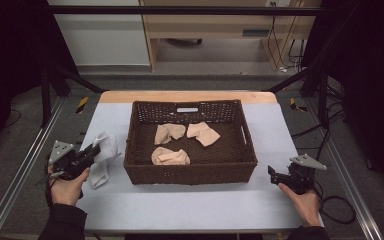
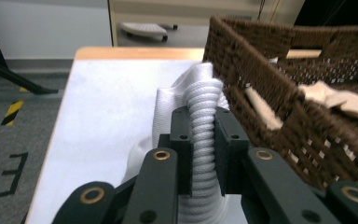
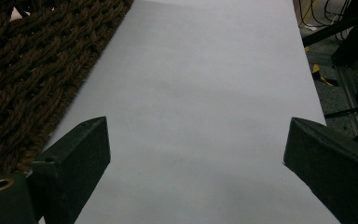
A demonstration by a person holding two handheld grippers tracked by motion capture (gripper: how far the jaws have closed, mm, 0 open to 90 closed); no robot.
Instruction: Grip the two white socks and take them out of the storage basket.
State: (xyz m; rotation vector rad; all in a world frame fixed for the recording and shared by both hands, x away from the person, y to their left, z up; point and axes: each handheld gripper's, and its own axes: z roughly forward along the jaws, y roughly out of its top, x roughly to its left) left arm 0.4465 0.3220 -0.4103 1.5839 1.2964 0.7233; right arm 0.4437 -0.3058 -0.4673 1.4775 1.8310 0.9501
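A white ribbed sock (image 1: 103, 156) hangs to the left of a dark woven basket (image 1: 190, 172). My left gripper (image 1: 91, 152) is shut on the sock's cuff (image 2: 203, 135), with the ribbed cloth squeezed between both jaws. Inside the basket lie three beige socks (image 1: 170, 156) (image 1: 169, 133) (image 1: 203, 133). My right gripper (image 1: 272, 174) rests low over the white mat to the right of the basket, and its jaws stand wide apart (image 3: 193, 163) with nothing between them.
A pale mat (image 1: 190, 205) covers the wooden table. Metal frame rails run along both sides. Cables (image 1: 337, 207) lie on the floor at the right. The basket wall (image 3: 32, 74) stands close to the right gripper's left jaw.
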